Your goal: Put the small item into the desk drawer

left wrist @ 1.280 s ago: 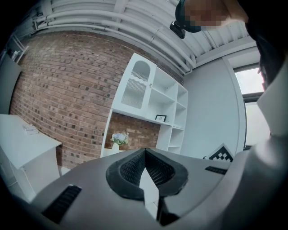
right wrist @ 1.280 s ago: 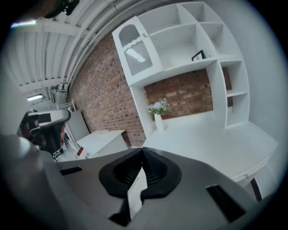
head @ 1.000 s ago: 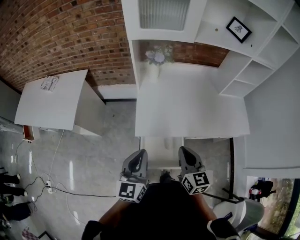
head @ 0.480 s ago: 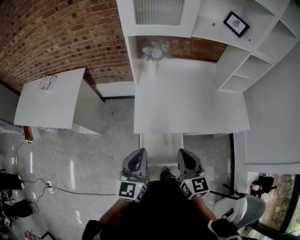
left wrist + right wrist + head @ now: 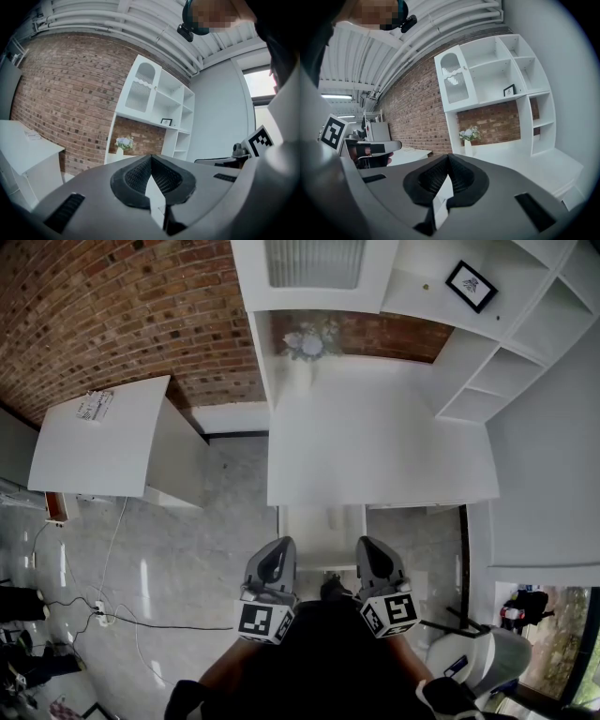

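Observation:
The white desk stands ahead of me, against a brick wall. A white drawer juts out from under its front edge, with a small pale shape at its back that is too small to make out. My left gripper and right gripper hang side by side just short of the drawer, both pointing at the desk. In the left gripper view the left gripper has its jaws pressed together with nothing between them. The right gripper looks the same in its own view.
A vase of flowers stands at the desk's back. White shelves with a framed picture rise on the right. A second white table stands to the left, cables lie on the floor, and a chair is at the right.
The head view has tilted slightly, so the desk sits a little higher in the picture. Both grippers stay shut and in place.

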The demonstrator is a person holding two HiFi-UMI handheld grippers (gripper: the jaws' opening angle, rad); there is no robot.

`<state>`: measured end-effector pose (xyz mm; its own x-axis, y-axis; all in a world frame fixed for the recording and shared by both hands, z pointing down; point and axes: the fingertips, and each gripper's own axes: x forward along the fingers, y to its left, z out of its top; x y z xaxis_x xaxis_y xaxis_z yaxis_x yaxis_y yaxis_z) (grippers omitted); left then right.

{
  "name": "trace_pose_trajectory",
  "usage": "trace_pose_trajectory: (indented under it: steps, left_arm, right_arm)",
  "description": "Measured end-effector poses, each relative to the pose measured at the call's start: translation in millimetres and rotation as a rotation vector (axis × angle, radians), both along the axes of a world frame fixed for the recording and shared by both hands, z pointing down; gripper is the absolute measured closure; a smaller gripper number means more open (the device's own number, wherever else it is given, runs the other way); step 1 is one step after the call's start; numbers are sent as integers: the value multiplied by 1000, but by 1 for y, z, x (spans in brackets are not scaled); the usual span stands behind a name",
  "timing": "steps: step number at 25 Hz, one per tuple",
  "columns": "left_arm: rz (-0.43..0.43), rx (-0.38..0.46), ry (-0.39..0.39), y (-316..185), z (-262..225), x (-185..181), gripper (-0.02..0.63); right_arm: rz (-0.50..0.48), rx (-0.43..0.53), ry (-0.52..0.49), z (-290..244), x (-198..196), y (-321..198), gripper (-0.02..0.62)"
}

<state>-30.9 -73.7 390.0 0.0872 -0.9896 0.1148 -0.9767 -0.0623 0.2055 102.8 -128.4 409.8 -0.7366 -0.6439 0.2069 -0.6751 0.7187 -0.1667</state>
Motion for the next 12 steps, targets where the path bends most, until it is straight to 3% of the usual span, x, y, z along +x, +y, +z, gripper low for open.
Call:
trace_pose_trajectory:
  steps: [12]
  left_arm:
    - [2, 6, 3, 1, 5, 2, 583]
  right_arm:
    - [2, -8, 0, 4, 2, -2, 581]
